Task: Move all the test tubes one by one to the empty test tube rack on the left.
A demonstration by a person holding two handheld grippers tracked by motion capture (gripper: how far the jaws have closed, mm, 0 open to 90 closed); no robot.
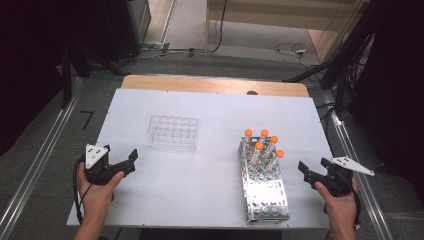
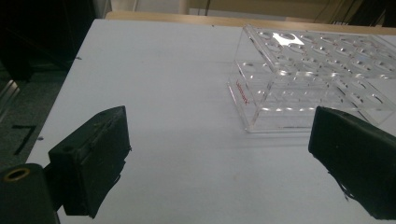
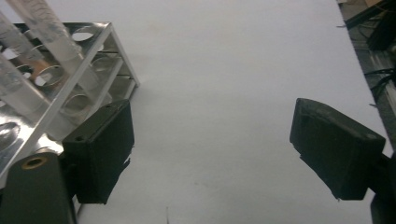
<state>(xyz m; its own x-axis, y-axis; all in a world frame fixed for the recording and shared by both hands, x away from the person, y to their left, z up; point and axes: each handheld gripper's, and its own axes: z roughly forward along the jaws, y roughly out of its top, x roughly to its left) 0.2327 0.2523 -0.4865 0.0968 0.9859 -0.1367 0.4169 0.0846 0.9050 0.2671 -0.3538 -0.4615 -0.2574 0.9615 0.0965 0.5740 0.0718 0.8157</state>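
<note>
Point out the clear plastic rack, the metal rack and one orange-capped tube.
clear plastic rack [image 1: 172, 132]: high view, on its top plate of holes.
metal rack [image 1: 267, 200]: high view, on its empty near end.
orange-capped tube [image 1: 248, 133]: high view, on its orange cap.

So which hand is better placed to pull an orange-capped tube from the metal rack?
Right: the right gripper, open and empty, sits just beside the metal rack; the left gripper is nearer the clear rack.
</note>
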